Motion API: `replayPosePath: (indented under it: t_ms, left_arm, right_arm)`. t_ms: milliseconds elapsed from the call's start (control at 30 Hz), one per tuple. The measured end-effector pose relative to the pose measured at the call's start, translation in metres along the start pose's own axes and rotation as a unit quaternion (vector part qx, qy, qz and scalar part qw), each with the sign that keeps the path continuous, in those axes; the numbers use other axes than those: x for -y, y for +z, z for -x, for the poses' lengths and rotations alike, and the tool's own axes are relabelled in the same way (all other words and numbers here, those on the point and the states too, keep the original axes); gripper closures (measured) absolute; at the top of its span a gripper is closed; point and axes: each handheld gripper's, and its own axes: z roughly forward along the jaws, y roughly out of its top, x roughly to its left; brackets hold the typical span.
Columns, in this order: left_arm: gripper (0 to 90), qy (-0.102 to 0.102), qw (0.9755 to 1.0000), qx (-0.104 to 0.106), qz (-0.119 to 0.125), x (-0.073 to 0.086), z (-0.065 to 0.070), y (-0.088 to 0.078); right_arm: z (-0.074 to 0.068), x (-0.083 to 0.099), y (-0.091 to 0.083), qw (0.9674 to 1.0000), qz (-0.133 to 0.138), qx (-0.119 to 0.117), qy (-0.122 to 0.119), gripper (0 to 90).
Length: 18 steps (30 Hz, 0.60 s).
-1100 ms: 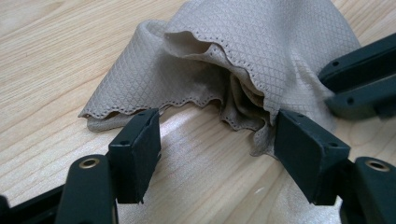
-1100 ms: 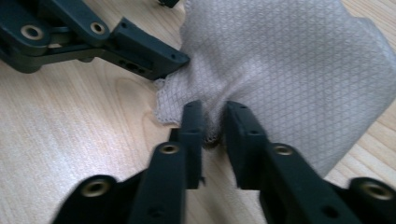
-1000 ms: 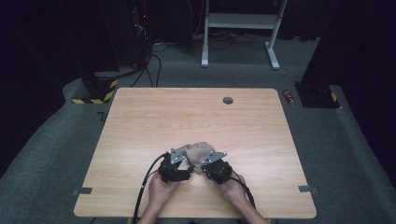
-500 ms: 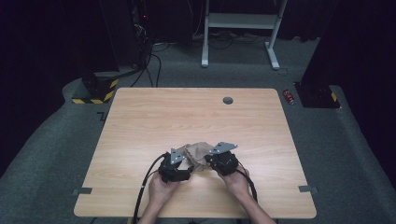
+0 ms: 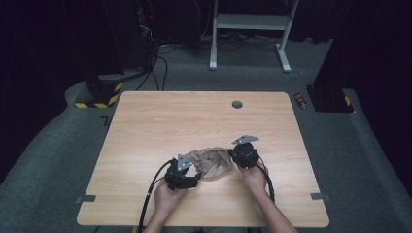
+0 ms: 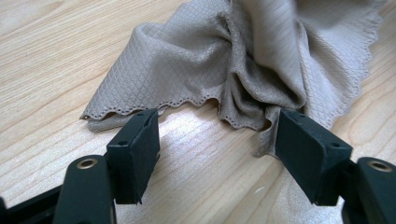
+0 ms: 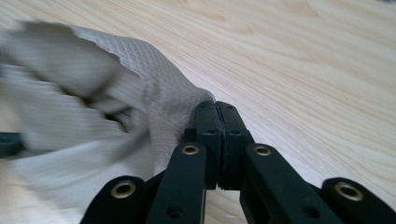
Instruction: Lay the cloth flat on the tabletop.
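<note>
One beige cloth (image 5: 213,163) lies bunched on the near middle of the wooden worktop (image 5: 160,121), between both hands. Right gripper (image 7: 217,109) clenched on a cloth edge, fabric pinched between its jaws and lifted a bit. Left gripper (image 6: 215,140) released, jaws spread just before the scalloped hem, not touching it, bare wood between them. Grommet hole (image 5: 237,104) at the far edge, well apart. Red can (image 5: 301,100) on the floor beyond the right corner. Nothing blocks the cloth.
</note>
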Motion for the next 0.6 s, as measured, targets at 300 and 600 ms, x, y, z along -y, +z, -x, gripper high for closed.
replayPosePath:
  t_ms: [300, 600]
  left_arm:
    - [31.0, 0.0, 1.0, -0.001, 0.0, 0.0, 0.0, 0.0]
    - [31.0, 0.0, 1.0, 0.0, 0.0, 0.0, 0.0, 0.0]
  right_arm:
    - [-0.008, 0.0, -0.024, 0.9994, 0.033, -0.003, -0.005, 76.9]
    - [-0.059, -0.008, -0.043, 0.9897, 0.049, -0.072, -0.113, 65.3]
